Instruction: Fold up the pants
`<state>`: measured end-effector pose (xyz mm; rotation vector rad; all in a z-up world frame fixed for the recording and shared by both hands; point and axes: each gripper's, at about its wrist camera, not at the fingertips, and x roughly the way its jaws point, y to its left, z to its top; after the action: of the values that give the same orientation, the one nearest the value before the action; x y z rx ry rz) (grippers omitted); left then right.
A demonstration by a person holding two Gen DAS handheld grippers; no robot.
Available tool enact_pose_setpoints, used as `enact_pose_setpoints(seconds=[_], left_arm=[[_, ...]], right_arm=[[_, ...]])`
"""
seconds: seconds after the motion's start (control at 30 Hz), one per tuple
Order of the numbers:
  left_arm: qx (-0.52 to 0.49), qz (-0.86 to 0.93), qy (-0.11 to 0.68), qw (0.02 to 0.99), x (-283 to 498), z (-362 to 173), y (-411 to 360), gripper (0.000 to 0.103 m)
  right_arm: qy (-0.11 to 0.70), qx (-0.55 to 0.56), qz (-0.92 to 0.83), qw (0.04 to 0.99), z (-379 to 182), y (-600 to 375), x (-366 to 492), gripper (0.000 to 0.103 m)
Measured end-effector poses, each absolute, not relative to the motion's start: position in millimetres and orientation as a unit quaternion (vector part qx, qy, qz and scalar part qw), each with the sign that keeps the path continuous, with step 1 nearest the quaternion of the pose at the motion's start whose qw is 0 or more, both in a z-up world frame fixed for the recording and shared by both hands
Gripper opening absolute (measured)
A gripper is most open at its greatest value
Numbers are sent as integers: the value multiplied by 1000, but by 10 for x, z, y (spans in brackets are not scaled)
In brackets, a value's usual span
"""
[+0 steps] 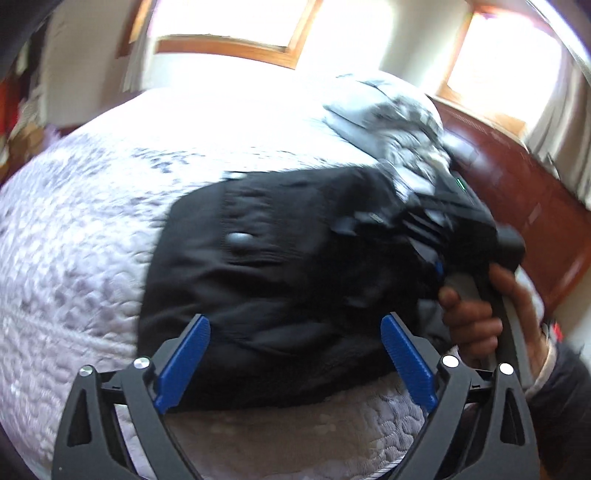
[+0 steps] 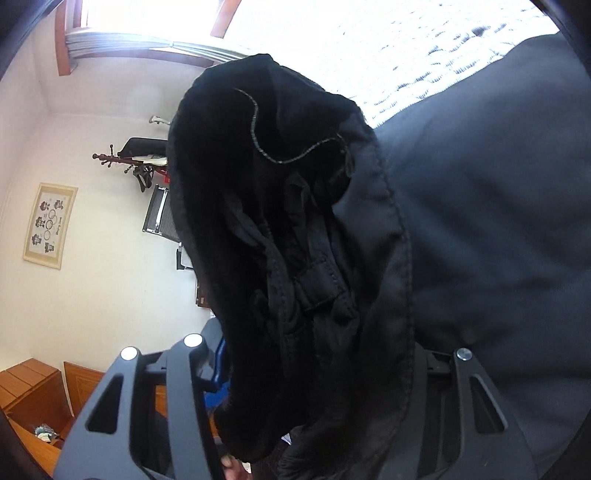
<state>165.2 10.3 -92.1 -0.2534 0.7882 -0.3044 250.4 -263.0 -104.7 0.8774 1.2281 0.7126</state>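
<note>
The left gripper [image 1: 295, 354] is spread wide, its blue pads [image 1: 183, 363] empty, above the near edge of the black pants [image 1: 280, 280]; these lie bundled on the quilted bed [image 1: 74, 258]. The right gripper [image 2: 314, 373] seems clamped on a bunched fold of the pants [image 2: 295, 240], though cloth hides its tips; in the left view the right hand [image 1: 476, 317] grips its handle at the right. Beyond lie patterned pillows [image 1: 388, 114], a wooden headboard [image 1: 517, 192] and bright windows [image 1: 229, 22]; a framed picture [image 2: 50, 225] hangs on the far wall.
</note>
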Motion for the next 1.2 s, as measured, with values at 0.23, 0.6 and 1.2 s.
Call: enact_pose_setpoints(seconds=[0.23,0.6,1.2], left_arm=[[-208,-72,401,889,1739,-1119,746,95],[-284,-40,432,855,1724,-1446,1129,96],[-319,-28,418,850,1603,-1303,1268,98]], right_arm=[[546,408,310,663,-1118,-2767,2444,36],[533,400,314,676,-940,-2858,2317,20],[497,397,379,672,-47,-2815,2427,19]])
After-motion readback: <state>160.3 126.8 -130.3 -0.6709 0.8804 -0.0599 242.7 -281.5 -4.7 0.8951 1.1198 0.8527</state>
